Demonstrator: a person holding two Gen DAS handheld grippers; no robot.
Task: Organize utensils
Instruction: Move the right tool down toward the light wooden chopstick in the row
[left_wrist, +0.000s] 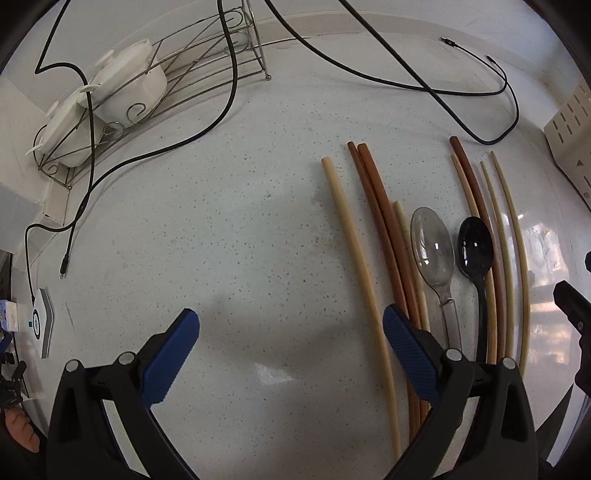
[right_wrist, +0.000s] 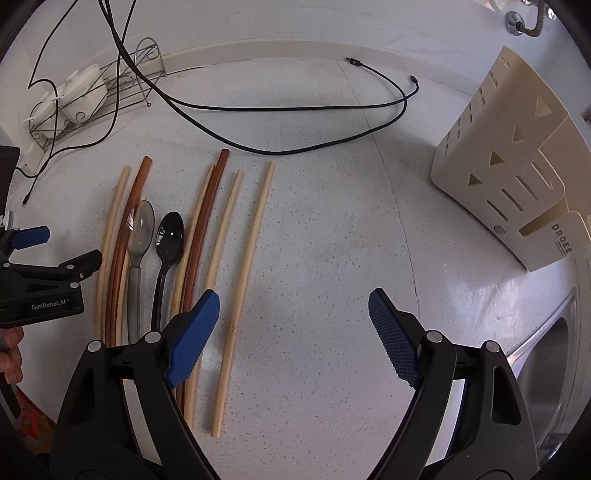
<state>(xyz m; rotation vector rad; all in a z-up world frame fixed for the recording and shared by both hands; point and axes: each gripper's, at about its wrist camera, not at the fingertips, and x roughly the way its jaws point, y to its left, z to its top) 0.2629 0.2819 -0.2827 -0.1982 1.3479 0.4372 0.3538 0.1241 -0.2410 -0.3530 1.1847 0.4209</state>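
Several chopsticks, light bamboo (left_wrist: 356, 254) and dark brown (left_wrist: 384, 229), lie side by side on the white counter with a clear plastic spoon (left_wrist: 433, 251) and a black spoon (left_wrist: 476, 254) among them. My left gripper (left_wrist: 291, 350) is open and empty, hovering just left of the row. In the right wrist view the same chopsticks (right_wrist: 245, 273), clear spoon (right_wrist: 139, 229) and black spoon (right_wrist: 168, 240) lie to the left. My right gripper (right_wrist: 291, 332) is open and empty, to the right of the row. The left gripper (right_wrist: 55, 266) shows at the left edge.
A cream slotted utensil holder (right_wrist: 517, 177) stands at the right, also in the left wrist view (left_wrist: 569, 129). A wire rack with white bowls (left_wrist: 122, 92) sits at the back left. Black cables (left_wrist: 443, 99) trail across the counter. A steel sink (right_wrist: 554, 369) lies at the right edge.
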